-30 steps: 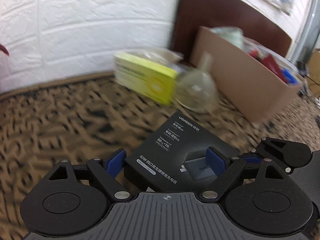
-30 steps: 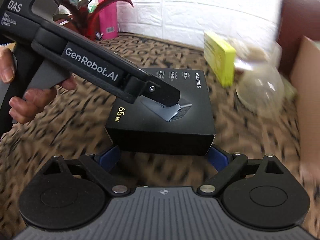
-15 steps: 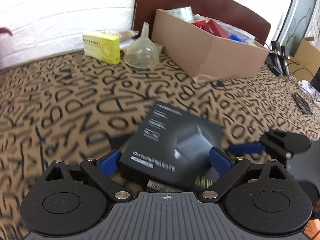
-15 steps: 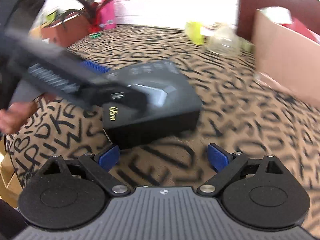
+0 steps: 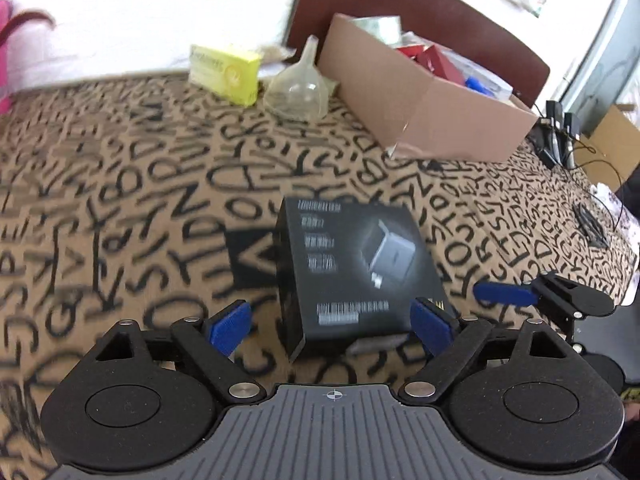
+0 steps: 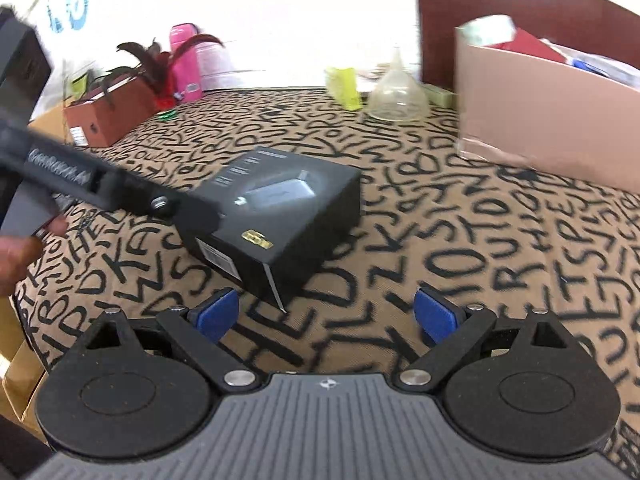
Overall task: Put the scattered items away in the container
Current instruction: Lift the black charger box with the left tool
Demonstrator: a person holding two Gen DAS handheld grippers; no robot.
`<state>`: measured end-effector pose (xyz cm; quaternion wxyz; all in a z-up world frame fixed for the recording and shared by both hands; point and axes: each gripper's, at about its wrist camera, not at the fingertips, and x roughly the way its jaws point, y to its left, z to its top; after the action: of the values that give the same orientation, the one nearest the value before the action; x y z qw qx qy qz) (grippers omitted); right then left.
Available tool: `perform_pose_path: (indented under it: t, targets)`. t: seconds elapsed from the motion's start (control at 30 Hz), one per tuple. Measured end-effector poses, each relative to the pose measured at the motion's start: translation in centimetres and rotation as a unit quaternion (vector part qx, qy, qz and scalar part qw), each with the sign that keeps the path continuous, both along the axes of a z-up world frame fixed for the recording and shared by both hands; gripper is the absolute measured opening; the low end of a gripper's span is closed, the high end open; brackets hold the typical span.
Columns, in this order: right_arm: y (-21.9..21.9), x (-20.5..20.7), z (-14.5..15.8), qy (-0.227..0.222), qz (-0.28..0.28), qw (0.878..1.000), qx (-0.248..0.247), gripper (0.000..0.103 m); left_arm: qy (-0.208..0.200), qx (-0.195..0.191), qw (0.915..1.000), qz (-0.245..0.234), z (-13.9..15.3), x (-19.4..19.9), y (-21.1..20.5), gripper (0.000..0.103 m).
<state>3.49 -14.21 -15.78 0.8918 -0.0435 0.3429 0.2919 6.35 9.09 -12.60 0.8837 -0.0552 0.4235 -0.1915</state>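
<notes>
A black charger box (image 5: pixel 352 268) lies on the letter-print cloth, its near end between the fingers of my left gripper (image 5: pixel 331 326). Those jaws are closing; the left pad (image 5: pixel 228 326) still stands clear of the box. From the right wrist view the same black box (image 6: pixel 288 200) lies ahead and to the left, with the left gripper (image 6: pixel 120 192) reaching over it. My right gripper (image 6: pixel 325 316) is open over bare cloth with nothing between its fingers. The cardboard container (image 5: pixel 420 92) (image 6: pixel 540 120) stands far back, holding several items.
A yellow box (image 5: pixel 226 74) (image 6: pixel 344 82) and a clear funnel (image 5: pixel 298 88) (image 6: pixel 396 98) lie beside the container. A brown chair back (image 5: pixel 400 12) rises behind it. A pink bottle (image 6: pixel 186 62) and a potted plant (image 6: pixel 112 108) stand off the far left; cables (image 5: pixel 560 136) lie at the right.
Both grippers have pulled back from the container, which now looks farther off. The black box came along and turned. The left jaws stand wider around it, and the box is left of the right gripper.
</notes>
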Motion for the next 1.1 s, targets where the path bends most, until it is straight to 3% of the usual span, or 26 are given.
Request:
perform_pose_path:
  t: [0.27,0.47,0.67,0.8,0.97,1.1]
  targets:
    - [3.0,1.3,0.4,-0.051,0.064,0.996,-0.030,0.095,0.030,-0.032,0.9989,-0.019,-0.9,3.9,-0.7,0.093]
    - [3.3,2.5,-0.6,-0.019,0.084,0.996,-0.017,0.087,0.036,-0.063,0.9970,-0.025,-1.8,4.5,0.1,0.084]
    - [3.3,2.9,-1.0,-0.006,0.078,0.997,-0.015,0.088,0.046,-0.093,0.9943,-0.026,-2.8,5.2,0.8,0.089]
    - [3.9,3.0,-1.2,-0.012,0.075,0.997,-0.033,0.089,0.035,-0.083,0.9955,-0.028,-2.7,4.9,0.5,0.087]
    - [4.2,1.9,-0.2,-0.010,0.063,0.997,-0.048,0.081,0.041,-0.084,0.9955,-0.019,-2.5,4.6,0.8,0.087]
    - [4.1,2.2,-0.6,0.000,0.048,0.998,-0.032,0.083,0.030,-0.064,0.9974,-0.012,-2.3,4.0,-0.1,0.088]
